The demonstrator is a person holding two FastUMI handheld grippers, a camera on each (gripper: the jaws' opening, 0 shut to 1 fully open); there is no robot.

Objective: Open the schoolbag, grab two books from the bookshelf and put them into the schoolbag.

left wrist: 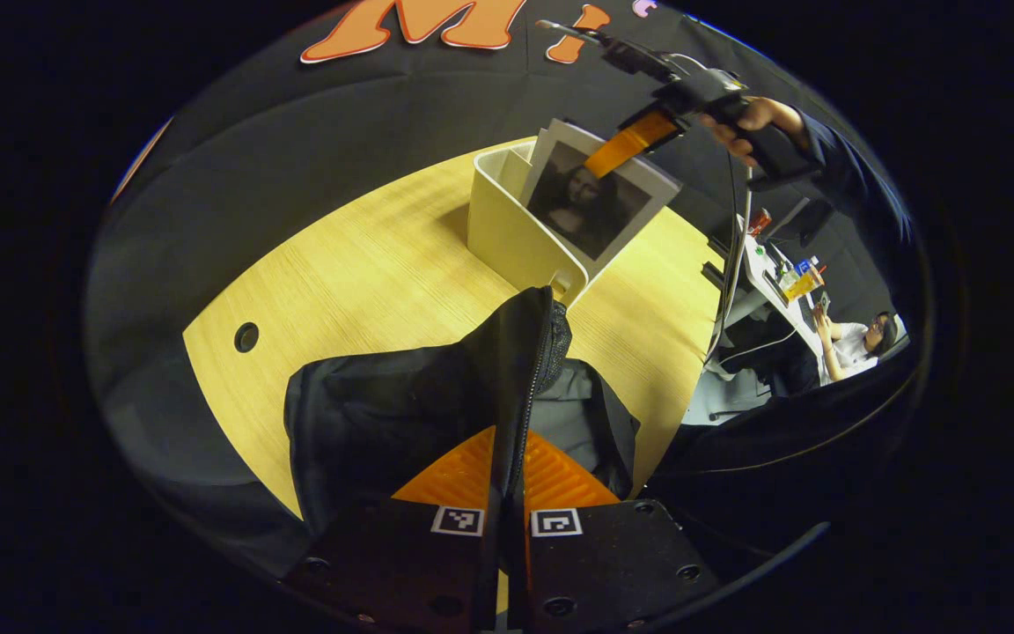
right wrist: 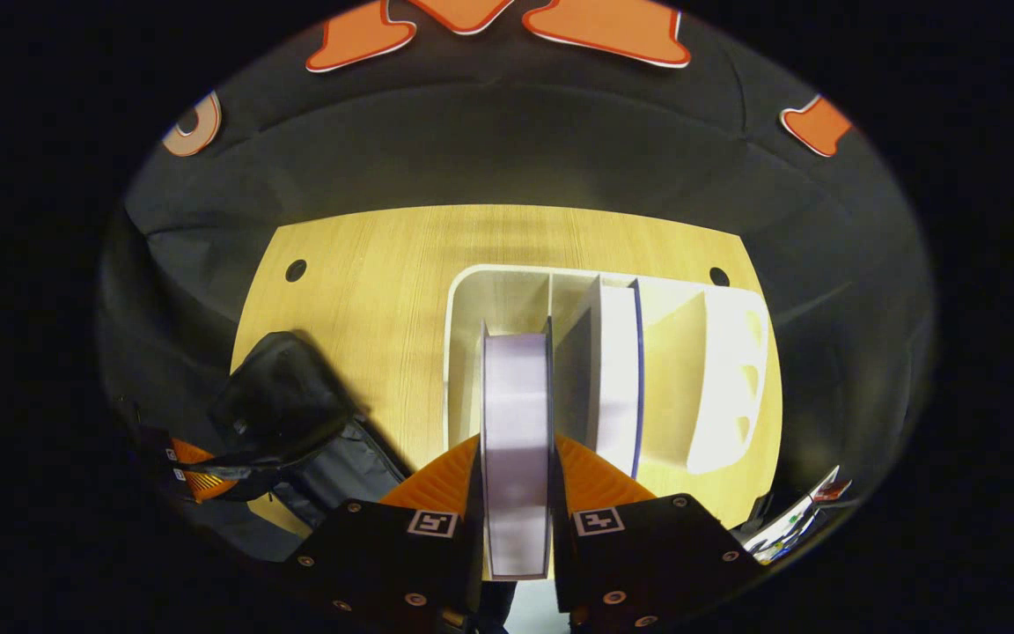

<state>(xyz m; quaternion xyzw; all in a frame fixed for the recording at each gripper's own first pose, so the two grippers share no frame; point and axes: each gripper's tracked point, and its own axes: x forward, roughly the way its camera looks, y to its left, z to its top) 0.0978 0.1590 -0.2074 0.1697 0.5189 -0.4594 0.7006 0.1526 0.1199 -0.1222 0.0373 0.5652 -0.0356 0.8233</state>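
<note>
In the left gripper view, the left gripper (left wrist: 507, 480) sits nearly closed, both fingers pressing the zippered edge of the black schoolbag (left wrist: 401, 414) between them and holding that flap up. The bag lies on the near edge of the wooden table (left wrist: 357, 264), its mouth parted to show grey lining.

Beyond the bag, toward the middle of the table, stands one cream bookshelf (left wrist: 516, 238), a desktop rack with upright dividers. The right gripper (left wrist: 626, 145), held by a hand (left wrist: 749, 119) in a dark sleeve, reaches down to it from above and clamps a book with a portrait on its cover (left wrist: 591, 198), which is tilted and partly out of the rack.

In the right gripper view, that gripper (right wrist: 516, 480) has both fingers pressed on the sides of the book (right wrist: 516, 440), seen edge-on in the rack's left compartments. A second book (right wrist: 617, 379) stands upright one compartment to the right, so two books can be counted. The bookshelf (right wrist: 727, 379) takes up the right half of the table (right wrist: 366, 291), with two round cable holes near the far corners. The schoolbag (right wrist: 282, 409) lies at the near left edge.
</note>
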